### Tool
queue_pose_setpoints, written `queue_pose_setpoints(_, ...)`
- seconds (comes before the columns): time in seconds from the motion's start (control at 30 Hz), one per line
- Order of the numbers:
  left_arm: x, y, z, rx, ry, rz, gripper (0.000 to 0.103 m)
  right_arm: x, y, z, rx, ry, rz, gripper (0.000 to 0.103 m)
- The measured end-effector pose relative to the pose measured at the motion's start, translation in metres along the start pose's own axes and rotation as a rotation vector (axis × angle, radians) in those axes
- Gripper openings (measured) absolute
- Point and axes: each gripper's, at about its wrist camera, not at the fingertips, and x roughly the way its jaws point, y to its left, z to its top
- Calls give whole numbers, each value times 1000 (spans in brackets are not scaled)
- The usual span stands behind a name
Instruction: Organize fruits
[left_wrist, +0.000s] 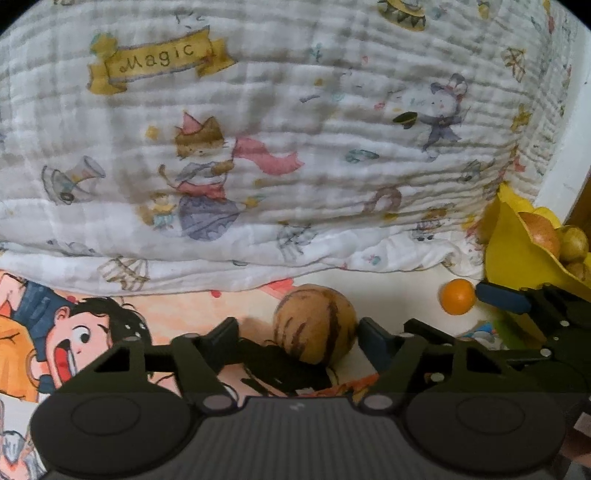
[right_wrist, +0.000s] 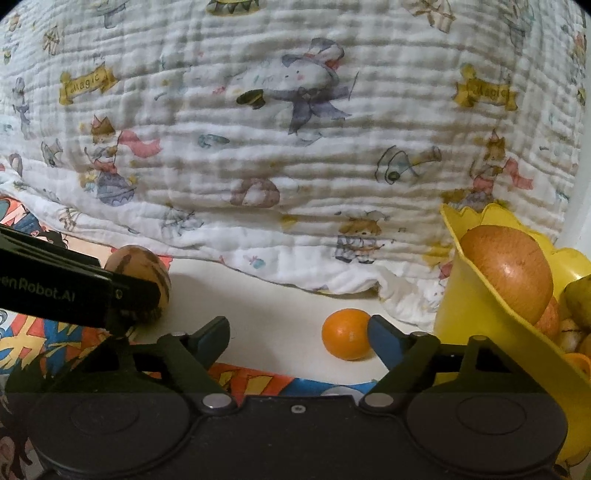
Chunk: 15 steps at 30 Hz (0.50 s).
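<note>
A brown streaked round fruit (left_wrist: 316, 323) lies on the table, between the fingers of my open left gripper (left_wrist: 297, 334), closer to the right finger. It also shows in the right wrist view (right_wrist: 138, 271), partly behind the left gripper's body (right_wrist: 55, 291). A small orange (right_wrist: 347, 334) lies on the white surface, touching the right finger of my open right gripper (right_wrist: 299, 334); it also shows in the left wrist view (left_wrist: 457, 296). A yellow scalloped bowl (right_wrist: 476, 295) at the right holds an apple (right_wrist: 508, 273) and several other fruits.
A white quilted blanket with cartoon prints (right_wrist: 277, 129) stands as a wall behind the fruits. A colourful cartoon mat (left_wrist: 92, 332) covers the table at the left. The right gripper (left_wrist: 524, 299) shows beside the bowl (left_wrist: 517, 251) in the left wrist view.
</note>
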Motion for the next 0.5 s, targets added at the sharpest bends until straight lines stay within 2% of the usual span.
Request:
queue_pose_setpoints(0.07,-1,-1,1,3,-4,-13,60,-1,-1,-1,-11,2,-9,77)
queue_pose_setpoints(0.13,0,-2,2,8,-5,-18,56,-1,0,-1,-25,7,-24,75)
queue_pose_setpoints(0.3,4,-4,6,0,2,-15,55,3,5,-3,-81,23,-82,69)
queue_pose_setpoints(0.5,4,-4,6,-4,6,-19,54,9,9,-2,-152,38,-161,57)
